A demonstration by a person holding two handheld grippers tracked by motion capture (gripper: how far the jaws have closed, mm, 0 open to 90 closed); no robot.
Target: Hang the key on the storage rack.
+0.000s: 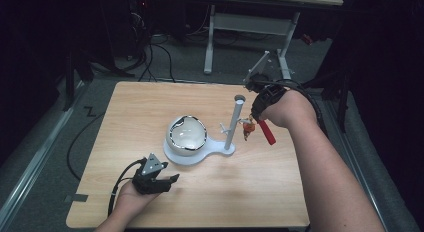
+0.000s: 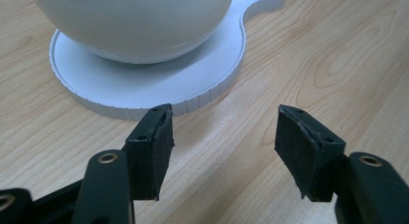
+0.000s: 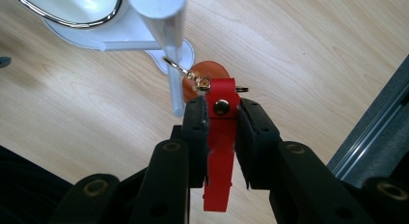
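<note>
Fingers of my right gripper [image 3: 223,137] clamp the red strap [image 3: 221,151], easing its gold clasp [image 3: 185,72] squarely onto the stand's peg [image 3: 174,91], while my left gripper [image 2: 224,147] waits open on the desk [image 2: 337,50].

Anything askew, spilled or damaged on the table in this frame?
Nothing stands out. The white bowl sits upright on the stand base, the post is vertical, and the right tool grips the red strap squarely.

At frame centre a white bowl [image 1: 186,135] sits on a white stand [image 1: 217,149] with an upright post [image 1: 234,123], the right gripper [image 1: 256,123] holding a red strap [image 1: 266,132] beside it, the left gripper [image 1: 167,180] resting lower left.
</note>
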